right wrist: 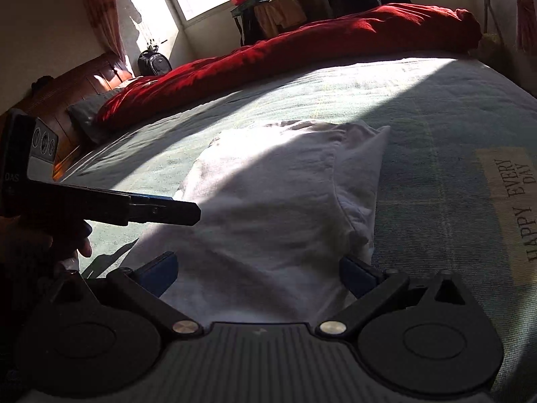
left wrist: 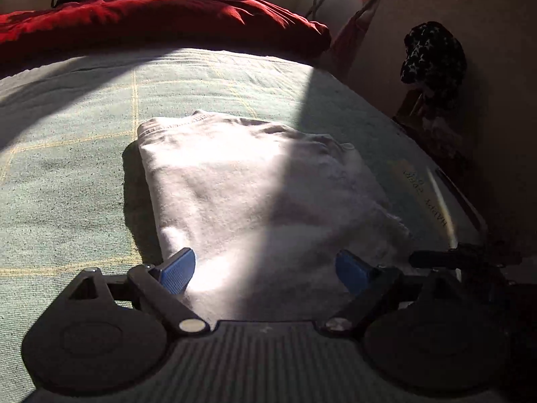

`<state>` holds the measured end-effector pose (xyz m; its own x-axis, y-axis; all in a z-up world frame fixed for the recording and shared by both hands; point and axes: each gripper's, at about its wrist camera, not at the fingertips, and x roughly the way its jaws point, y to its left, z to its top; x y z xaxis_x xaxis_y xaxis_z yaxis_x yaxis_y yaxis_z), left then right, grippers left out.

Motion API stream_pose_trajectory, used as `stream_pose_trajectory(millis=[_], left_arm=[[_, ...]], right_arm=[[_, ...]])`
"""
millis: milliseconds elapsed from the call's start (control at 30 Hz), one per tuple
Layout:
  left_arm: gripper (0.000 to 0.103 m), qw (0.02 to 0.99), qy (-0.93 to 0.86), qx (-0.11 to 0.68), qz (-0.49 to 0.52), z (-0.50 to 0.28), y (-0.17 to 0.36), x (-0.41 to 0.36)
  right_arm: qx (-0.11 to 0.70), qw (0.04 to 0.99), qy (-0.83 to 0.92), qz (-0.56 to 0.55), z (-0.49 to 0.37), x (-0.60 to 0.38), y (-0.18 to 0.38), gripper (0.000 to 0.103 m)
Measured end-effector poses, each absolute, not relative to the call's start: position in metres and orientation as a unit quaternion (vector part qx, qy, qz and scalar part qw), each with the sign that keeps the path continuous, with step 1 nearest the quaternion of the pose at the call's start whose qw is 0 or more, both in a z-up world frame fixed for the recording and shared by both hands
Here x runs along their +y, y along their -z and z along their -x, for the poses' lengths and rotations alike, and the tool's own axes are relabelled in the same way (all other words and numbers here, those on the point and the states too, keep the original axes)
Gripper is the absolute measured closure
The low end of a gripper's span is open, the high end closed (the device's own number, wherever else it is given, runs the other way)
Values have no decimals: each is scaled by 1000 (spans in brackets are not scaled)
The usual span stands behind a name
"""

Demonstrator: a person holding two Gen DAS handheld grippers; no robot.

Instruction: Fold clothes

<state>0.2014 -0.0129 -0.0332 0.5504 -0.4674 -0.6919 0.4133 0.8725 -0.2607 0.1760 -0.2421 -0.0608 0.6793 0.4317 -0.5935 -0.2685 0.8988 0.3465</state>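
Observation:
A white garment [left wrist: 241,194] lies folded into a thick rectangle on the green bed cover [left wrist: 74,174]. My left gripper [left wrist: 265,270] is open at its near edge, blue pads spread wide over the cloth. In the right wrist view the same garment [right wrist: 275,208] shows a sleeve fold at its right side. My right gripper [right wrist: 258,273] is also open just above its near edge. The left gripper's fingers [right wrist: 161,209] reach in from the left, seen edge-on over the garment's left side, with a hand [right wrist: 67,245] holding that tool.
A red duvet [left wrist: 161,20] is bunched along the far side of the bed. A printed label [right wrist: 513,208] reads "HAPPY EVERY DAY" on the cover to the right. A wooden headboard [right wrist: 77,84] and a dark bag [right wrist: 152,62] stand at the far left, and a spotted cloth [left wrist: 433,57] hangs right.

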Motion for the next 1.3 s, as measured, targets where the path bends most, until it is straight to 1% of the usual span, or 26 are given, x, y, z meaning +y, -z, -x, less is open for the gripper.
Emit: stream_pose_trajectory(millis=[100,200,300,433,567,733,833,933,1133,1300], left_arm=[[12,887,249,387,30,-187,20,-14],[12,888,265,375,25,-175,14,-19],[12,882,266,386,40,-166,19,-15],[12,873,267,403,62,-154,27,-9],[12,863,267,420,84,-141,35,-3],[9,865,268,417,78,-131,34,-3],[9,862,251,433,80,-129,42,-1],[9,869,246,423,72,-124,36,3],[9,893,207,396,58,-121,16,17],[9,908,175,378,46,-117,3,29]], right_arm=[[346,917,-171,-104,-159,-245,58,0],[321,915,-206,-131,-144,-245,48,0],[327,911,-223,-119,-145,-234,49,0],[358,903,-208,-114,-146,-229,61,0],[356,904,-199,-128,-132,-237,63,0],[342,907,-214,-120,-123,-231,54,0],[362,902,-204,-116,-126,-227,62,0],[369,900,-199,-118,-124,-228,66,0],[335,913,-205,-112,-124,-229,45,0],[329,903,-252,-115,-135,-209,44,0]])
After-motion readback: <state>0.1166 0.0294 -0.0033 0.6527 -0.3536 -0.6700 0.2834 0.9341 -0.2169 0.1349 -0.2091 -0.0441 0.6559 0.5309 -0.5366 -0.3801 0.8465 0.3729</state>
